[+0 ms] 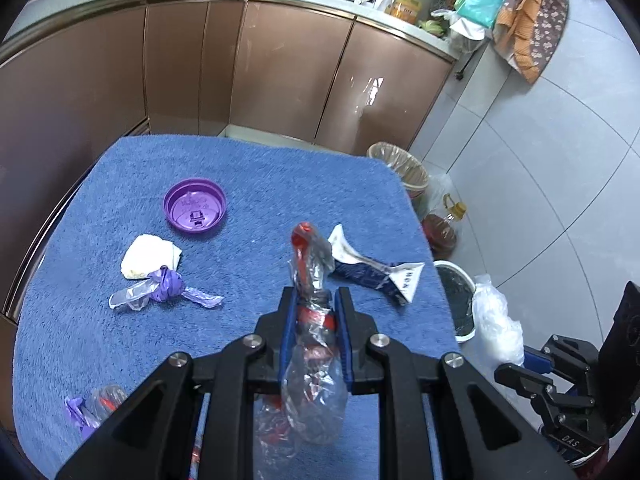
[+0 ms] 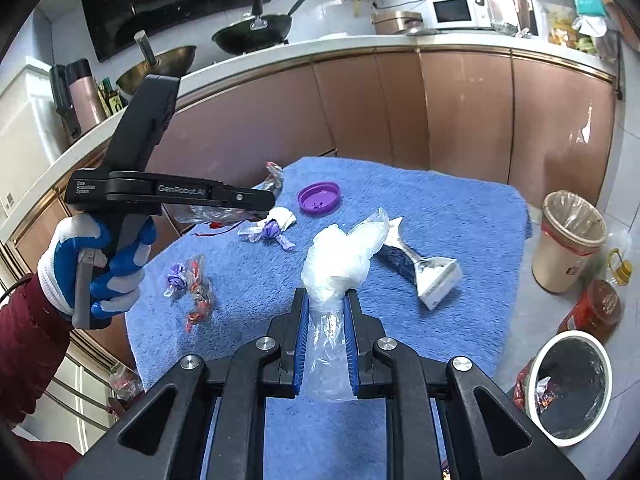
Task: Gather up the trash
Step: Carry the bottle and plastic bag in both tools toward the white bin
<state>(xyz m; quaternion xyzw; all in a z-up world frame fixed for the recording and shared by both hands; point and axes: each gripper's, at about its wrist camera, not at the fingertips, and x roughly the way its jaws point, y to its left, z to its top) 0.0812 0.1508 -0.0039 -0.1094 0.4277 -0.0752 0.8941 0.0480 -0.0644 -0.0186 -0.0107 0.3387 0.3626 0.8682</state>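
My left gripper (image 1: pixel 316 294) is shut on a crumpled clear wrapper with red print (image 1: pixel 310 264), held above the blue towel (image 1: pixel 240 168). My right gripper (image 2: pixel 327 296) is shut on a white clear plastic bag (image 2: pixel 340 260), also above the towel (image 2: pixel 460 208). On the towel lie a purple lid (image 1: pixel 195 206) (image 2: pixel 319 197), a white wad (image 1: pixel 150 256), a purple knotted wrapper (image 1: pixel 166 286) (image 2: pixel 269 232), a blue-white carton piece (image 1: pixel 376 274) (image 2: pixel 420 270) and small purple and red wrappers (image 1: pixel 92 408) (image 2: pixel 192 280).
A white bin with black liner (image 2: pixel 570 388) (image 1: pixel 456 304) stands on the floor at the right. A beige bin (image 2: pixel 570 240) (image 1: pixel 400 168), an oil bottle (image 1: pixel 444 224) and a jar (image 2: pixel 596 308) stand beside it. Brown cabinets (image 1: pixel 280 72) lie behind.
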